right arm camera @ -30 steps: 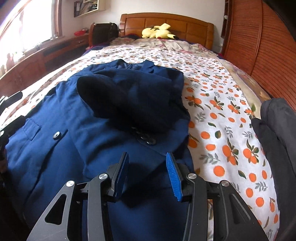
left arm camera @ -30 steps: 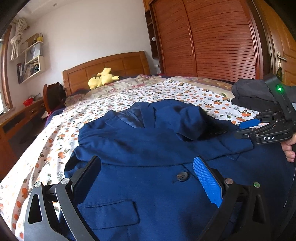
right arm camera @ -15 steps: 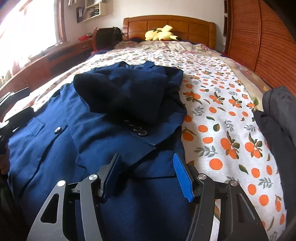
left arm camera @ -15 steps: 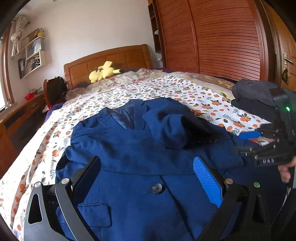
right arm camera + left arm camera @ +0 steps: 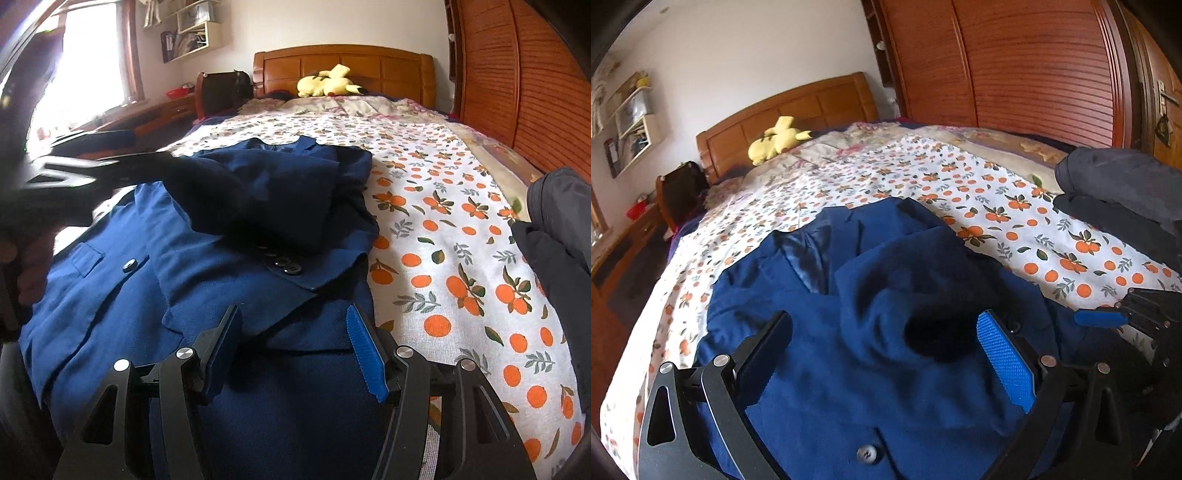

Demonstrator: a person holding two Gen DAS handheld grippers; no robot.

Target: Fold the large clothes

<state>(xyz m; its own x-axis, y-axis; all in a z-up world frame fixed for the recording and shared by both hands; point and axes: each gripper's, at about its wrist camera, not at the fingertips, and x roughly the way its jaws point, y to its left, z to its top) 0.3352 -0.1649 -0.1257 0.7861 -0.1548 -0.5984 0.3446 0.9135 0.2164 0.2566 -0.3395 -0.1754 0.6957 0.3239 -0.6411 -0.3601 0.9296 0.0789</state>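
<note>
The blue jacket (image 5: 207,295) lies front-up on the bed (image 5: 443,258), near its foot and well short of the headboard (image 5: 343,59). The folding looks partly done: one sleeve (image 5: 273,199) is already laid across the jacket's chest, its dark cuff opening facing the left wrist camera, and the sleeve buttons (image 5: 284,264) rest on the front panel. Left to do, as I judge it, are the jacket's other side, which has not been brought in, and the long body below the chest, which lies unfolded toward the cameras.

The left tongs (image 5: 886,354) hang above the jacket's front, close to the cuff, jaws wide apart with nothing between them. The right tongs (image 5: 295,343) sit low over the jacket's hem on its right side, jaws apart and not pressing the cloth.

The jacket's right edge runs along bare orange-print sheet (image 5: 461,280), so there is free bed between the jacket and the dark pile of clothes (image 5: 554,236) farther right. Beyond the jacket's collar (image 5: 288,146) the bed is open up to the yellow plush toy (image 5: 328,85) at the headboard. On the jacket's left only a narrow strip of sheet shows before the bed drops away, so a fold has less room there.
</note>
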